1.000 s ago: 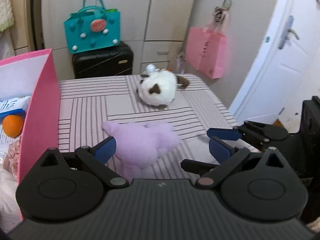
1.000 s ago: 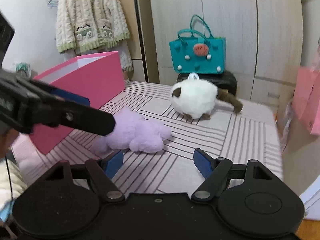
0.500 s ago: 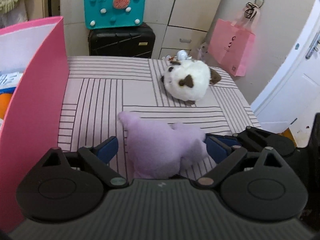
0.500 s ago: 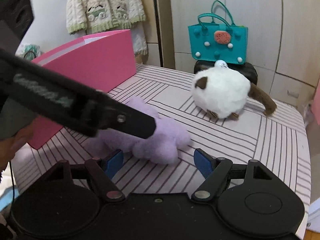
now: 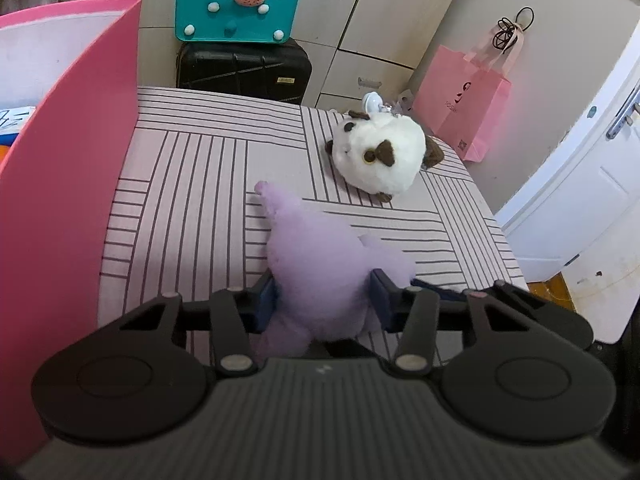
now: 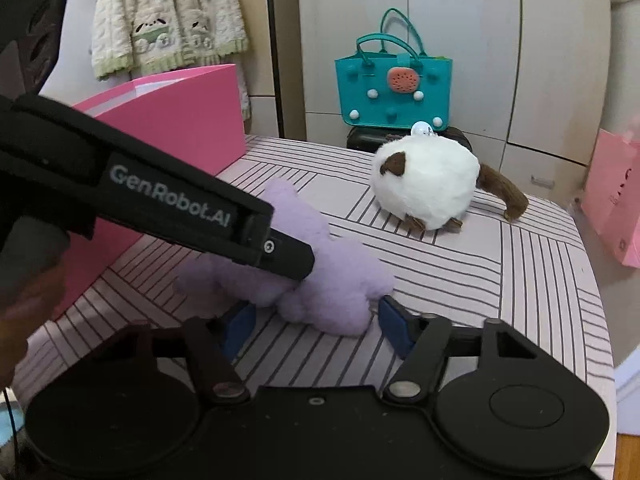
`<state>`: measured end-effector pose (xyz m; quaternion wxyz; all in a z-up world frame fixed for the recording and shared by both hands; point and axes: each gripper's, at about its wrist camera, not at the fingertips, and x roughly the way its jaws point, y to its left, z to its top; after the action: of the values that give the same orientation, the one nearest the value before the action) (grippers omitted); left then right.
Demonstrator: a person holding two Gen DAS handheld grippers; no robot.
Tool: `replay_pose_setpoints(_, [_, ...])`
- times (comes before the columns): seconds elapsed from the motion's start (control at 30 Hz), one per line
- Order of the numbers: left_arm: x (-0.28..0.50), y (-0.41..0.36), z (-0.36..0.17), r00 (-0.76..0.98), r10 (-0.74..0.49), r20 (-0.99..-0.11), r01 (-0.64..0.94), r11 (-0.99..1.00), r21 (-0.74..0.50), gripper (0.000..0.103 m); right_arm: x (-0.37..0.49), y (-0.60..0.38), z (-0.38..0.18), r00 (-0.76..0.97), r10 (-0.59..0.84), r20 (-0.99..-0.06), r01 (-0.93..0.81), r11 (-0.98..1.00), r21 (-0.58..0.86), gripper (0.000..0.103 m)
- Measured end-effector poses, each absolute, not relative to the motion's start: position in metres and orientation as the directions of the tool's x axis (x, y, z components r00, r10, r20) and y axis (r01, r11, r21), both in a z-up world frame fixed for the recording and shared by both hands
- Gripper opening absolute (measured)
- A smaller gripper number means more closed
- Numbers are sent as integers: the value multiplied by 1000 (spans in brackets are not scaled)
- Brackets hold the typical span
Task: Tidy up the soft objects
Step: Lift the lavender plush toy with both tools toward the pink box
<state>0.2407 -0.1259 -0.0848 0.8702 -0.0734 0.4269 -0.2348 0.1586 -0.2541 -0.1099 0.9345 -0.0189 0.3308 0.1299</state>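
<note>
A purple plush toy [image 5: 320, 268] lies on the striped tabletop [image 5: 192, 184]. My left gripper [image 5: 322, 300] has closed on its near end, blue pads pressing its sides. The toy also shows in the right wrist view [image 6: 340, 280], with the left gripper [image 6: 296, 256] reaching onto it from the left. My right gripper [image 6: 316, 324] is open, its fingers either side of the toy's near edge, not squeezing it. A white and brown plush animal [image 5: 380, 160] sits farther back on the table; in the right wrist view it [image 6: 428, 184] is right of centre.
A tall pink box [image 5: 68, 152] stands along the table's left side, also in the right wrist view [image 6: 180, 120]. Behind the table are a teal bag [image 5: 240, 4] on a black suitcase [image 5: 244, 68], and a pink paper bag [image 5: 468, 104]. A white door [image 5: 580, 168] is at right.
My left gripper moved forward over the purple toy and closed on it. My right gripper came closer to the toy and stayed open.
</note>
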Motion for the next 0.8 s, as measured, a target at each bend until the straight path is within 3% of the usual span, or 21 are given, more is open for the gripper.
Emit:
replay_pose_setpoints(0.27, [234, -127, -81, 522, -489, -699, 347, 870, -350, 43, 155, -255, -108, 748, 218, -627, -246, 968, 43, 53])
replay_pose_setpoints(0.37, [229, -126, -79, 482, -562, -673, 385, 825, -413, 29, 149, -263, -105, 731, 279, -623, -271, 956, 110, 49])
replay_pose_setpoints(0.43, [228, -131, -83, 403, -626, -668, 410, 776, -480, 27, 147, -269, -102, 710, 353, -610, -277, 936, 219, 51])
replay_pose_setpoints(0.57, [221, -138, -82, 404, -621, -672, 411, 780, -473, 26, 142, -268, -104, 724, 304, -619, -258, 952, 165, 47])
replay_pose_setpoints(0.8, [215, -142, -76, 406, -610, -680, 427, 785, -449, 28, 143, -278, -107, 727, 258, -636, -224, 965, 134, 23])
